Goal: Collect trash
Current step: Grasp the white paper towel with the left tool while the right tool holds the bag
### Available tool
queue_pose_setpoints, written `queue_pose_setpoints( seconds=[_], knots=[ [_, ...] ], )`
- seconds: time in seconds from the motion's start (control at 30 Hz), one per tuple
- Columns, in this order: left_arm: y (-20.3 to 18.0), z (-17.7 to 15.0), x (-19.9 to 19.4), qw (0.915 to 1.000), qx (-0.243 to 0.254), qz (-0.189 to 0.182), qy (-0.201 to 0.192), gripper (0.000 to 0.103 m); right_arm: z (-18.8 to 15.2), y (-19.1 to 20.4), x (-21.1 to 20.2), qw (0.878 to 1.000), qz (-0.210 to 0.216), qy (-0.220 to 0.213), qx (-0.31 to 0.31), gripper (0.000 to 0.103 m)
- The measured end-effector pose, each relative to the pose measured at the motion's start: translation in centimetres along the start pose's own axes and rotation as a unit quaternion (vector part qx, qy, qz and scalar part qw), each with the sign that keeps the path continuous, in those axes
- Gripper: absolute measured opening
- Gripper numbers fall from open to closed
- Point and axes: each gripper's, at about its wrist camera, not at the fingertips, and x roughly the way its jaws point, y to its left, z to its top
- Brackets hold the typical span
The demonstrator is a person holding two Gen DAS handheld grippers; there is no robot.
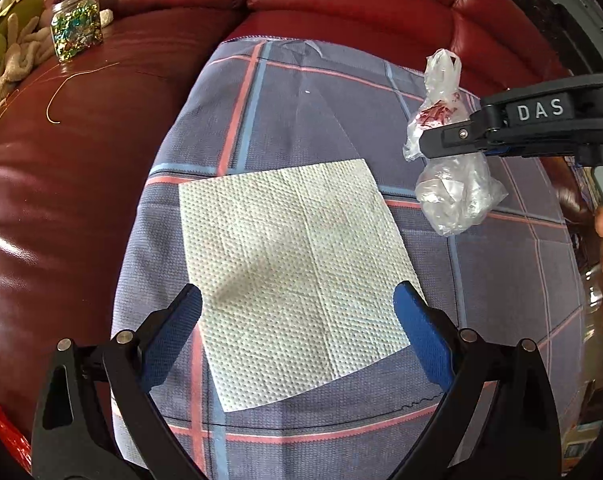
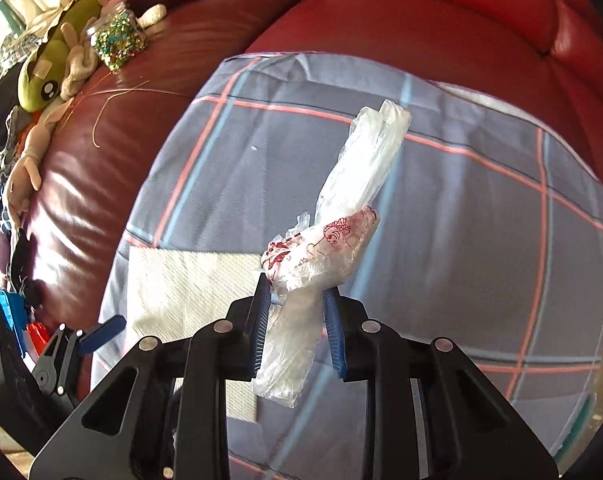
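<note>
1. we see the bag (image 2: 333, 248), a crumpled clear plastic one with red print on its middle, pinched by the right gripper (image 2: 297, 308); its jaws are narrow and press on the bag's waist.
2. in the right wrist view one twisted end of the bag sticks up past the pads, and the other end hangs down between the fingers; in the left wrist view the bag (image 1: 449, 168) appears lifted clear of the cloth (image 1: 301, 100).
3. we cannot tell whether the bag holds anything; it looks scrunched and knotted.
4. just beside it, a white dimpled paper towel (image 1: 293, 272) lies flat on the cloth, a grey one with pink and blue lines.
5. the left gripper (image 1: 297, 304) hangs over the towel's near part with its jaws wide and nothing between them.
6. the cloth covers part of a red leather sofa (image 1: 61, 200).
7. well apart, at the sofa's far left, we see a clear jar (image 1: 76, 30), filled with shiny green and gold bits.
8. a green plush toy (image 2: 41, 80) lies next to the jar.
</note>
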Motion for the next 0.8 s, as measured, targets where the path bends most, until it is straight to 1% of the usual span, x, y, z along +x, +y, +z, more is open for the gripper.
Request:
queue_pose_setpoints(
  seconds=[0.07,0.17,0.2,0.27,0.33,0.43,0.47,0.53,0.57,0.6,0.63,0.67,0.7,0.8],
  knots=[
    [-0.8,0.1,0.6,0.9999,0.008,0.004,0.009,0.092,-0.8,-1.0,-0.5,1.0,-0.003,-0.003,0.002,0.027],
    [-1.4,0.2,1.0,0.9998,0.009,0.018,0.009,0.093,-1.9,-2.0,-1.3,1.0,-0.005,-0.006,-0.001,0.027],
    [-1.6,0.3,1.2,0.9997,0.01,0.021,0.009,0.096,-2.2,-2.3,-1.6,1.0,-0.004,-0.007,-0.003,0.027],
    [-2.1,0.4,1.6,0.999,0.019,0.038,0.011,0.096,-2.9,-2.9,-2.1,1.0,-0.004,-0.009,-0.002,0.027],
    [-3.0,0.2,2.1,0.997,0.036,0.067,0.012,0.096,-3.7,-3.7,-2.4,1.0,-0.003,-0.01,0.0,0.027],
    [-3.4,-0.1,2.0,0.9966,0.041,0.071,-0.002,0.096,-4.8,-4.7,-2.9,1.0,-0.001,-0.012,0.004,0.027],
    [-3.5,-0.2,1.9,0.9966,0.043,0.07,-0.004,0.092,-5.3,-5.3,-3.2,1.0,-0.001,-0.014,0.007,0.027],
    [-4.1,-0.3,1.5,0.9965,0.053,0.064,-0.009,0.079,-6.0,-6.1,-3.6,1.0,0.002,-0.016,0.013,0.027],
    [-4.5,-0.2,1.3,0.9964,0.058,0.061,-0.01,0.061,-6.4,-6.6,-3.8,1.0,0.003,-0.017,0.016,0.027],
    [-5.3,-0.3,1.0,0.9961,0.068,0.056,-0.011,0.04,-6.7,-7.0,-4.0,1.0,0.003,-0.018,0.02,0.027],
    [-5.9,-0.3,1.0,0.9958,0.073,0.053,-0.008,0.03,-7.0,-7.4,-4.2,1.0,0.005,-0.019,0.023,0.027],
    [-6.5,-0.2,1.0,0.9957,0.076,0.052,-0.005,0.012,-7.5,-8.0,-4.6,0.999,0.007,-0.021,0.028,0.027],
    [-6.9,-0.3,0.9,0.996,0.073,0.052,-0.002,0.005,-7.8,-8.3,-4.9,0.999,0.008,-0.023,0.031,0.027],
    [-7.6,-0.2,0.3,0.9977,0.053,0.041,-0.008,0.003,-9.3,-9.8,-6.4,0.999,0.016,-0.033,0.04,0.027]
  ],
)
